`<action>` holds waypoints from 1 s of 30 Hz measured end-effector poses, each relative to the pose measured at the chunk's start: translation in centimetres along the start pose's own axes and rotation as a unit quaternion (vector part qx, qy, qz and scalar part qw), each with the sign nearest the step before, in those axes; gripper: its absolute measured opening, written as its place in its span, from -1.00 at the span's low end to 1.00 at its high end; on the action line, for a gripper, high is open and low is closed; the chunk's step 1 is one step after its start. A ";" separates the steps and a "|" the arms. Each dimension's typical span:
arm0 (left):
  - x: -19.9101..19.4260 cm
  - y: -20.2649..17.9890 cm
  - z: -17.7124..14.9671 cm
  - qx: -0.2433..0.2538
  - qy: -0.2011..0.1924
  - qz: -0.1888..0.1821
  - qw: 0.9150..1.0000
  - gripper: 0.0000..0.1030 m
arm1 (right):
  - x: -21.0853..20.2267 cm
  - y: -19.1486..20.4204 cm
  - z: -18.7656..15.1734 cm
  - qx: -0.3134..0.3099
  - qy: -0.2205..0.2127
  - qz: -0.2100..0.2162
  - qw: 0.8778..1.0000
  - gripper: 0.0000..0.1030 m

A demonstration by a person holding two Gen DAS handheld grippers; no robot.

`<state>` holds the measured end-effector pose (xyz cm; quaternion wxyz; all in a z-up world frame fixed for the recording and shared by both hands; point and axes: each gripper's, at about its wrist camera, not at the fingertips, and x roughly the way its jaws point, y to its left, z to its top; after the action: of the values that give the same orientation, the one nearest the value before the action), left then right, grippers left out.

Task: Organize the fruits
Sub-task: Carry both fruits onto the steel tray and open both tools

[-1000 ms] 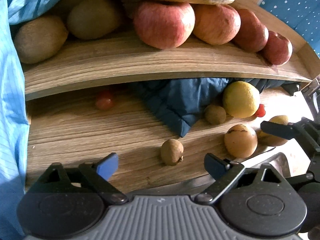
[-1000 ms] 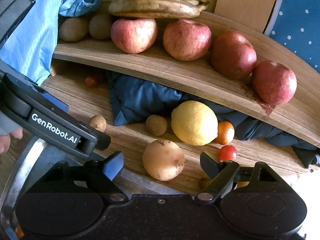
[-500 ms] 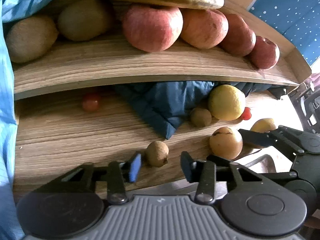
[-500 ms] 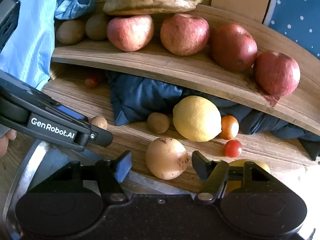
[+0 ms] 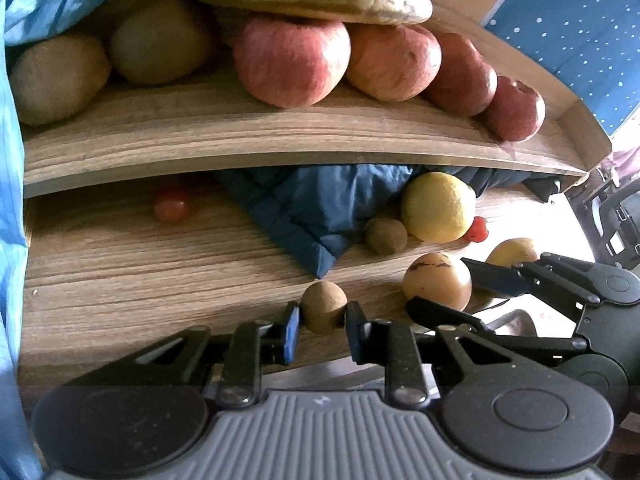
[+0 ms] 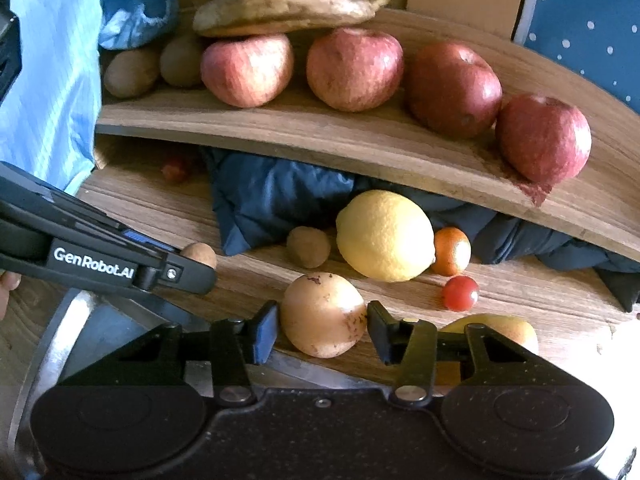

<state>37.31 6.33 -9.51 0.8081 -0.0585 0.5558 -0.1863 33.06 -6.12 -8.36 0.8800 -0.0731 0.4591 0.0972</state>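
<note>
Black jaws of the left gripper [image 5: 322,326] pinch a small brown fruit [image 5: 323,306] on the lower wooden shelf [image 5: 120,272]. The right gripper [image 6: 322,330] is closing around a tan speckled fruit [image 6: 322,314], pads not quite pressing. Best to squeeze gently and lift straight up, clear of the lemon [image 6: 386,236] behind.

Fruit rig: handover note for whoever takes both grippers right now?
Left gripper: shut on the small brown fruit at the lower shelf's front edge.
Right gripper: jaws closing round the tan round fruit; pads not clearly pressing yet.
Done: apples, kiwis and bananas sit on the upper shelf.
Left: lemon, another small brown fruit, tangerine, two tomatoes and a yellow fruit loose below.
</note>
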 end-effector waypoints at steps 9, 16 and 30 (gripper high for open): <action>-1.1 -1.1 -0.6 0.012 -0.010 -0.013 1.000 -0.48 | -2.4 0.0 -0.1 -0.004 -0.017 0.005 1.000 -0.05; -2.2 -2.5 -1.7 0.026 -0.015 -0.029 0.999 -0.48 | -4.8 0.2 -0.9 -0.003 -0.032 0.006 0.999 -0.05; -3.5 -4.0 -6.5 0.059 -0.016 -0.053 0.997 -0.48 | -9.3 1.2 -4.7 -0.012 -0.036 0.018 0.999 -0.04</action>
<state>29.34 4.68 -7.66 0.8080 -0.0427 0.5268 -0.2603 23.81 -6.96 -3.44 0.8931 -0.0717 0.4271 0.1212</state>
